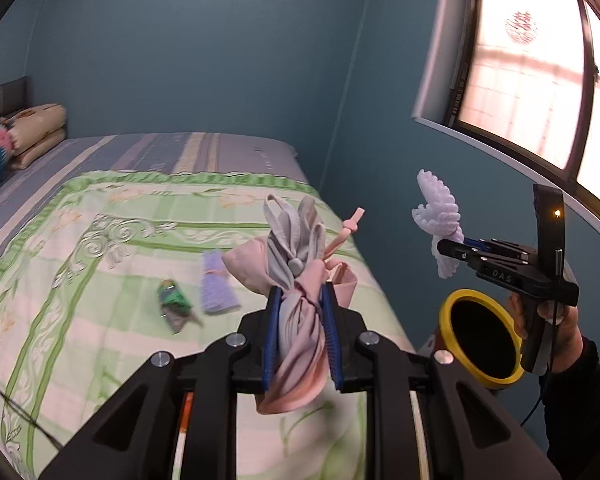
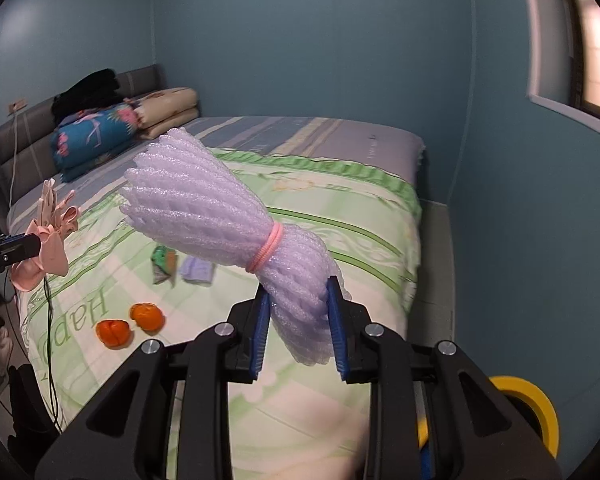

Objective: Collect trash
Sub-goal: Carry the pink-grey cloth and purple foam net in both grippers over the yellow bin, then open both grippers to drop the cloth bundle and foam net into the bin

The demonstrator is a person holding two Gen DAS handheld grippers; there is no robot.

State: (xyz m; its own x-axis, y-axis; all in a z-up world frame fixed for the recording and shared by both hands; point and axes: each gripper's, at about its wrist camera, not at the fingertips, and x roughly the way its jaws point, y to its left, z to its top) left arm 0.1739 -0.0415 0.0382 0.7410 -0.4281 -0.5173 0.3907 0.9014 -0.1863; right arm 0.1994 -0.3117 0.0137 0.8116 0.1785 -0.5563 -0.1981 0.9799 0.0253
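Observation:
My left gripper [image 1: 302,300] is shut on a pink and grey cloth bundle [image 1: 300,264], held above the bed's right edge. My right gripper [image 2: 297,296] is shut on a lilac foam net bundle [image 2: 203,208] tied with a pink band; it also shows in the left wrist view [image 1: 438,212], just above a yellow-rimmed bin [image 1: 482,340]. On the green bedspread [image 2: 340,220] lie a green wrapper [image 1: 173,300], a small lilac foam net [image 1: 217,282] and two orange peels [image 2: 129,322]. The cloth bundle shows at the left of the right wrist view [image 2: 49,232].
Folded quilts and pillows [image 2: 111,132] lie at the bed's head. A blue wall and a window [image 1: 540,80] stand to the right. The bin [image 2: 532,412] stands on the floor between bed and wall. A black cable [image 2: 49,320] hangs at the left.

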